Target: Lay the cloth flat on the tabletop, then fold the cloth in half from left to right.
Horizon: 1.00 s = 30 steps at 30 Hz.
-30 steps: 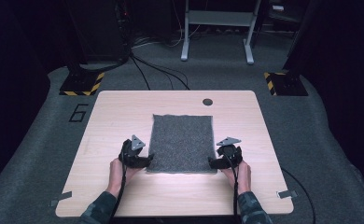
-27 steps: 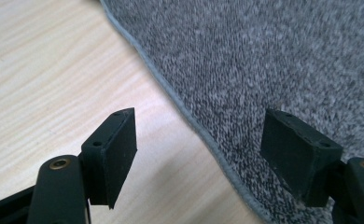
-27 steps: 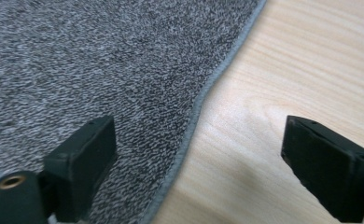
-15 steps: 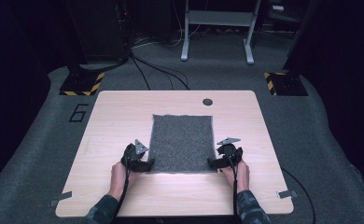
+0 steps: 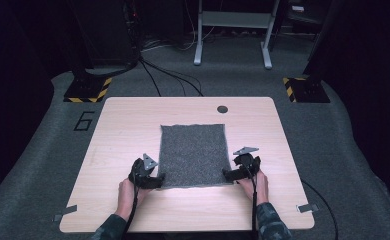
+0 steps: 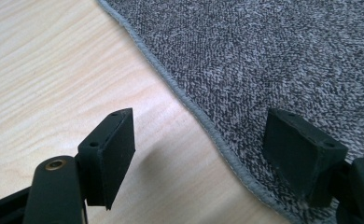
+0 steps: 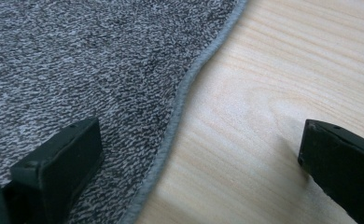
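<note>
- Left hand-held gripper (image 5: 157, 181) sits at the near left corner of a grey cloth (image 5: 194, 155) lying flat in the middle of the table (image 5: 123, 130). Its jaws stand wide apart, one over the cloth, one over bare wood, straddling the hemmed edge (image 6: 194, 109) and holding nothing.
- Right hand-held gripper (image 5: 228, 174) is at the near right corner, jaws likewise spread wide across the hem (image 7: 180, 100), gripping nothing.
- A number 6 (image 5: 84, 121) is marked on the floor left of the table.
</note>
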### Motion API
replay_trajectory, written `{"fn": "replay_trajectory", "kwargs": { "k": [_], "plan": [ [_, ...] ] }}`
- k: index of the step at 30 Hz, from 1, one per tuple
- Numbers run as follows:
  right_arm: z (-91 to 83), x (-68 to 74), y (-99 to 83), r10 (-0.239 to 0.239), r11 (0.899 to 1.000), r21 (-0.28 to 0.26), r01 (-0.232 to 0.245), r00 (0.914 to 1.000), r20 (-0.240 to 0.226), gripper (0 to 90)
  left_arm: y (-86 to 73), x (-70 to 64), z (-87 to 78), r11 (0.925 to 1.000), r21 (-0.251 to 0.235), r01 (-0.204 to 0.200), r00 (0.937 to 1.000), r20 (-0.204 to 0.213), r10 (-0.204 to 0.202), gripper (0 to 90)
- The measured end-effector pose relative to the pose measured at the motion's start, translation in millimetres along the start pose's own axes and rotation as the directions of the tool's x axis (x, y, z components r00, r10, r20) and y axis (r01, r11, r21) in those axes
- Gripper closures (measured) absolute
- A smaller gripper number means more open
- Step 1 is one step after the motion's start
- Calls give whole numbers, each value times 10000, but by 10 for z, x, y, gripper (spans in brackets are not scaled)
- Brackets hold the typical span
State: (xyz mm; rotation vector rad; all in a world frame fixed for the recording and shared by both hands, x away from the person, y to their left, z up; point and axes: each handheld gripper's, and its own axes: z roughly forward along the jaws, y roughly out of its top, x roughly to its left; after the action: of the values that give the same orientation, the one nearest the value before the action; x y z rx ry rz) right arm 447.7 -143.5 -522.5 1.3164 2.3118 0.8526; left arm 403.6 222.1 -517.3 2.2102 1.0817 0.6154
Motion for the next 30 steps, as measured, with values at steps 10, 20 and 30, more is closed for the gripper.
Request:
{"fn": "replay_trajectory", "kwargs": {
  "k": [10, 20, 30],
  "plan": [
    [-73, 65, -105, 128, 9998, -174, -125, 9998, 132, 0, -44, -1, -19, 9998, -139, 165, 9999, 15, -165, 248],
    [-121, 68, -116, 8, 9998, -178, -6, 10000, 89, 9, 6, 53, -132, 9987, -211, 472, 9985, 277, -466, 213],
    [-370, 276, 34, -232, 9962, -850, 186, 9983, -535, 19, 247, 460, -143, 9934, -238, 1121, 9932, 340, -1113, 153]
  ]
}}
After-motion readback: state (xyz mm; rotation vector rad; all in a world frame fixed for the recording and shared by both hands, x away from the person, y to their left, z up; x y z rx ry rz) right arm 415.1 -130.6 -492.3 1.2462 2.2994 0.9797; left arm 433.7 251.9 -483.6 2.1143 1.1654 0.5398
